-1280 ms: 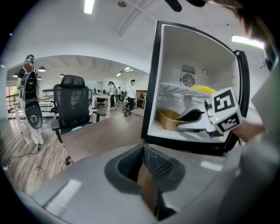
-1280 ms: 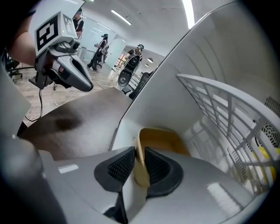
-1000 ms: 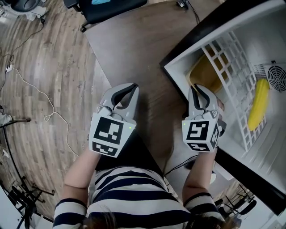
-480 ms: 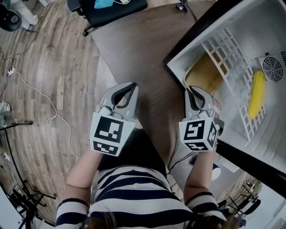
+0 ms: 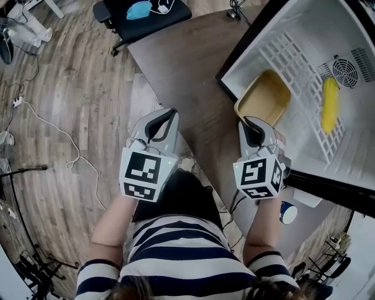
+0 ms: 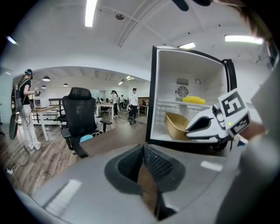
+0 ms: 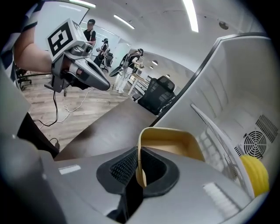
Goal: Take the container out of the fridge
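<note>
The yellow container [image 5: 266,96] tilts at the open fridge's [image 5: 249,38] front edge, partly over the brown table [image 5: 181,64]. My right gripper [image 5: 246,121] is shut on its near rim. In the right gripper view that thin rim stands pinched between the pads of the right gripper [image 7: 138,153], and the container [image 7: 175,144] stretches beyond them. My left gripper [image 5: 171,112] hovers over the table to the left, shut and empty. In the left gripper view the left gripper [image 6: 143,151] faces the fridge, and the container [image 6: 177,124] shows there.
A white wire shelf [image 5: 299,64] fills the fridge, with a banana [image 5: 329,105] on it near a round fan grille [image 5: 341,71]. A black office chair [image 5: 140,14] stands at the table's far end. Cables run over the wood floor [image 5: 53,123] at left.
The container has slid out from under the wire shelf toward the fridge opening, held by the right gripper. The left gripper has barely moved.
</note>
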Tool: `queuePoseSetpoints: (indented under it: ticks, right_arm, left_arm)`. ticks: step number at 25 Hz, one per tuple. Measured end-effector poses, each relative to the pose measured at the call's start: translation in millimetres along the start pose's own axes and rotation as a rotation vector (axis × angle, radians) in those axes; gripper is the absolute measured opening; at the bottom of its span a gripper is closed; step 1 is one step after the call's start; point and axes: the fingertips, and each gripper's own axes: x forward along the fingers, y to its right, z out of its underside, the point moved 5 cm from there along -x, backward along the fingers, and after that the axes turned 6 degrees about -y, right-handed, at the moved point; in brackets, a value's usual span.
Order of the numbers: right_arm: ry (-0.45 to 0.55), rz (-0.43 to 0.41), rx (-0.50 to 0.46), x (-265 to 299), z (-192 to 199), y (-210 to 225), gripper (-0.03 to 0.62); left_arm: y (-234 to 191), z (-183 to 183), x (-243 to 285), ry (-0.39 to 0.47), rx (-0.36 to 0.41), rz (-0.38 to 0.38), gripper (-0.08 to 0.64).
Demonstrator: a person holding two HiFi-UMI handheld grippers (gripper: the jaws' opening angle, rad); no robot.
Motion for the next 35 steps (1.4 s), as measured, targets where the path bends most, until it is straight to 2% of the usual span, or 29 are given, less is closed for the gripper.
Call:
queuePoseSetpoints:
  ticks: [10,22,35]
  right_arm:
    - [0.025,-0.026,0.026,-35,-14,-33,0.020]
    - [0.049,-0.052,0.021,-60,-33,-65,0.020]
    - [0.056,-0.079,0.056,-74,-35,-85,0.018]
  left_arm:
    - [-1,3,-37,0.024,0.008,-0.002,0.000]
    - [-12,6,-57,0.050,0.002,-0.010,0.000]
    - [-21,22,-69,0.032,-0.021,-0.025,0.000]
